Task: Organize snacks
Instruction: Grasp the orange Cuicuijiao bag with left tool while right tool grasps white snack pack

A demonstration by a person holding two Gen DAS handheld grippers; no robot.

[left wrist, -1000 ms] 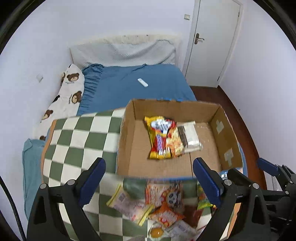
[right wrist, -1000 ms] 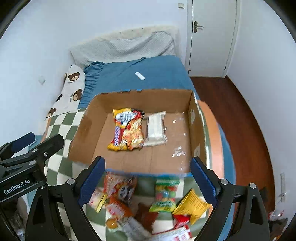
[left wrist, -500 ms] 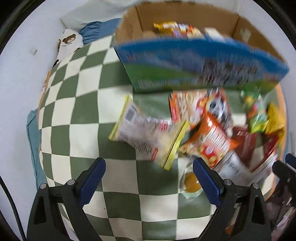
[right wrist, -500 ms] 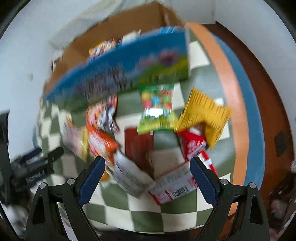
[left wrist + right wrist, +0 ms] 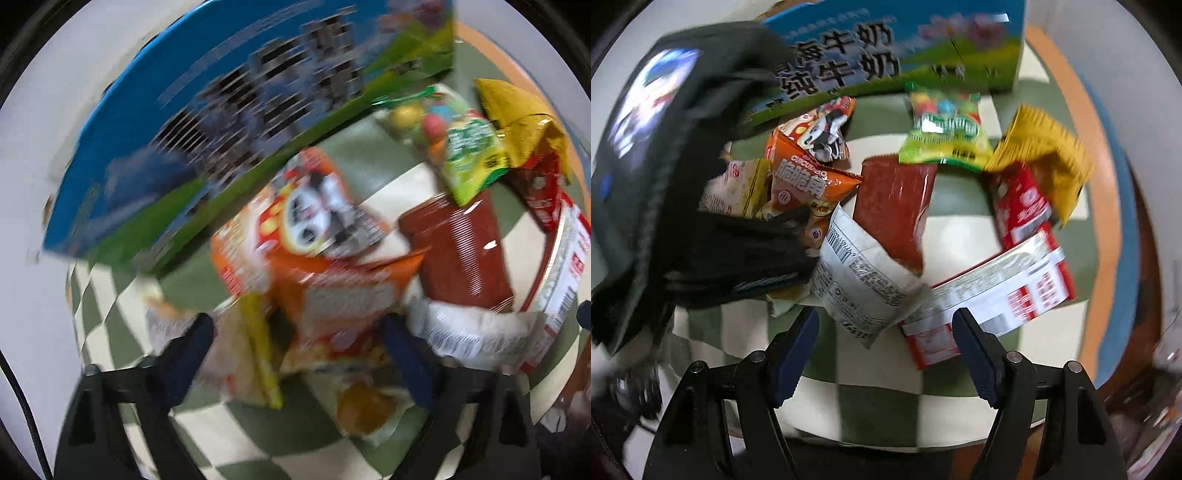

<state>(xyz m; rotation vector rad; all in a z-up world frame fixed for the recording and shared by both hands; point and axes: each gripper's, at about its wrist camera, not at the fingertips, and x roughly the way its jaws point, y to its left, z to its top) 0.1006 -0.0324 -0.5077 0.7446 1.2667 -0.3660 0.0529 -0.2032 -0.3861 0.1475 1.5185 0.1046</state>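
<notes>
A heap of snack packets lies on the green checked cloth (image 5: 960, 240) in front of the blue milk carton box (image 5: 923, 44). My left gripper (image 5: 295, 350) points down over an orange snack bag (image 5: 332, 295) and a pale yellow-edged packet (image 5: 236, 354). Its jaws are closing with both packets between them; the blur hides any contact. In the right wrist view the left gripper (image 5: 810, 243) straddles the orange bag (image 5: 809, 184). My right gripper (image 5: 886, 321) is closing over the corner of a white packet (image 5: 860, 273) and the end of a red-and-white packet (image 5: 990, 291).
A dark red packet (image 5: 894, 199), a green candy bag (image 5: 942, 129), a yellow bag (image 5: 1045, 158), a red packet (image 5: 1023, 203) and a panda-print packet (image 5: 820, 129) lie behind. A small wrapped cake (image 5: 365, 406) sits near the left fingers. The bed's orange-and-blue edge (image 5: 1108, 184) runs along the right.
Both grippers have tipped down from looking at the box's inside and dropped onto the snack heap. Their jaws have narrowed, and the left one has rolled.
</notes>
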